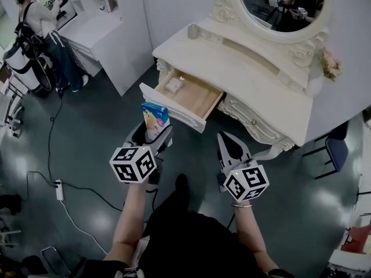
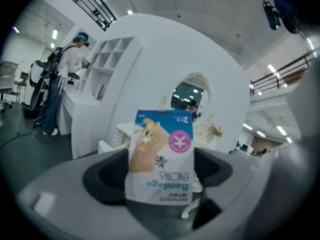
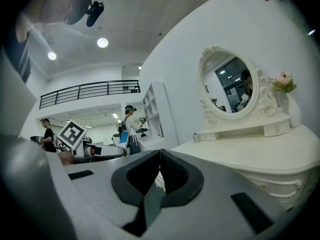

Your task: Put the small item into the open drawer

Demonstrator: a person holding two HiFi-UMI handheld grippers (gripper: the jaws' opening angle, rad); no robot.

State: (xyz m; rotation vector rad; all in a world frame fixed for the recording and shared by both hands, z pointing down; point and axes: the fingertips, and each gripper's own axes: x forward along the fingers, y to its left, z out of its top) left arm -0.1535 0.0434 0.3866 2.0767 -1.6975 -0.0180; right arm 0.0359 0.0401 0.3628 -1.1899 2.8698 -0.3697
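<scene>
My left gripper point(image 1: 152, 134) is shut on a small blue-and-white bandage box point(image 1: 155, 119), held upright just in front of the open wooden drawer point(image 1: 200, 100) of the white dressing table point(image 1: 249, 77). In the left gripper view the box point(image 2: 160, 156) stands between the dark pads point(image 2: 107, 176), printed side facing the camera. A small pale packet point(image 1: 174, 85) lies in the drawer's far left corner. My right gripper point(image 1: 231, 144) hangs to the right, below the table's front edge; its jaws point(image 3: 160, 156) meet with nothing between them.
An oval mirror point(image 1: 284, 4) tops the table, with a cup point(image 1: 193, 31) at its back left and pink flowers point(image 1: 331, 65) at its right. A white cabinet point(image 1: 110, 45) and a person point(image 1: 35, 33) are at far left. A cable and power strip point(image 1: 59, 190) lie on the floor; a chair point(image 1: 333, 146) stands right.
</scene>
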